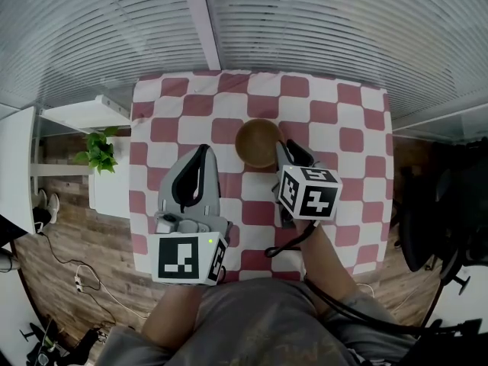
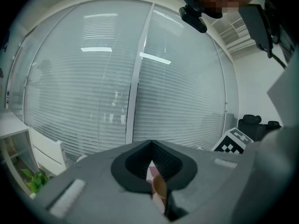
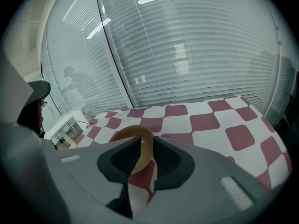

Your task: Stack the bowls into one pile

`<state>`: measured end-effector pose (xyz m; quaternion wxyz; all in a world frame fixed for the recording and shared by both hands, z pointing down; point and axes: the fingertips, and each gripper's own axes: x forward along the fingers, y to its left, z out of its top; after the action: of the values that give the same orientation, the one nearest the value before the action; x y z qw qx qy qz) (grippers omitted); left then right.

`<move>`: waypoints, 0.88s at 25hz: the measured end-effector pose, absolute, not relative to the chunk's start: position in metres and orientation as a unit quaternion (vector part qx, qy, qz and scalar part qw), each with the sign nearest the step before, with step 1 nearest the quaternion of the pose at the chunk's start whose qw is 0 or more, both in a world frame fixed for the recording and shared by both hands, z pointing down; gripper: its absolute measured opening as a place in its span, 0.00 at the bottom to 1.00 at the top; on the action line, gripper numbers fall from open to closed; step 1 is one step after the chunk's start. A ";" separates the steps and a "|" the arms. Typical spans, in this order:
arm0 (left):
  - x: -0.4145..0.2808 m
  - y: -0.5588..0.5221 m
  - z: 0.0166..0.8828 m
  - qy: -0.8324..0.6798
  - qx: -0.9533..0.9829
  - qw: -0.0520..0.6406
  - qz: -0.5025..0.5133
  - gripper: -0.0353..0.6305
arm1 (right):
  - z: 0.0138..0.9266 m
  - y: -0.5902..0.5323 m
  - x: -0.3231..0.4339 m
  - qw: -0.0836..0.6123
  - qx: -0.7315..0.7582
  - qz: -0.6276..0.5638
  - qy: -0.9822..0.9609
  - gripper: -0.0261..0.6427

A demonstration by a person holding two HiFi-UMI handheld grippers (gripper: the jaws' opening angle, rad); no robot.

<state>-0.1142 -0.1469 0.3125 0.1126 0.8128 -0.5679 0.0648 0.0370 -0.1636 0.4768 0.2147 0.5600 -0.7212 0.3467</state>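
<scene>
A single wooden bowl [image 1: 255, 139] stands on the red-and-white checked tablecloth [image 1: 335, 120], at the table's middle. My right gripper [image 1: 284, 154] reaches in from the bowl's right side and is shut on its rim; in the right gripper view the orange-brown bowl rim [image 3: 132, 131] runs between the two dark pads of the right gripper [image 3: 144, 147]. My left gripper [image 1: 200, 157] hovers left of the bowl, apart from it, jaws shut on nothing. Through the left gripper [image 2: 152, 154] only a sliver of the bowl [image 2: 160, 186] shows. I cannot tell whether more bowls nest inside.
Slatted blinds [image 1: 320, 21] run behind the table's far edge. A potted plant [image 1: 97, 152] and a white shelf [image 1: 84, 113] stand off the left side. A black chair [image 1: 427, 212] is at the right, and cables [image 1: 91, 280] lie on the wooden floor.
</scene>
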 end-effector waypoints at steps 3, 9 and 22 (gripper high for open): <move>-0.115 -0.153 0.318 -0.569 0.811 0.119 0.069 0.05 | 0.480 -0.170 0.036 0.218 0.559 0.347 -0.721 0.20; -0.121 -0.162 0.327 -0.573 0.806 0.127 0.072 0.05 | 0.487 -0.180 0.031 0.230 0.555 0.349 -0.719 0.20; -0.122 -0.179 0.341 -0.570 0.806 0.139 0.075 0.05 | 0.492 -0.195 0.034 0.265 0.557 0.314 -0.721 0.20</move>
<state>-0.1218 -0.1790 0.3407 0.1393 0.8062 -0.5702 0.0748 0.0339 -0.1947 0.4921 0.2649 0.5573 -0.7214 0.3143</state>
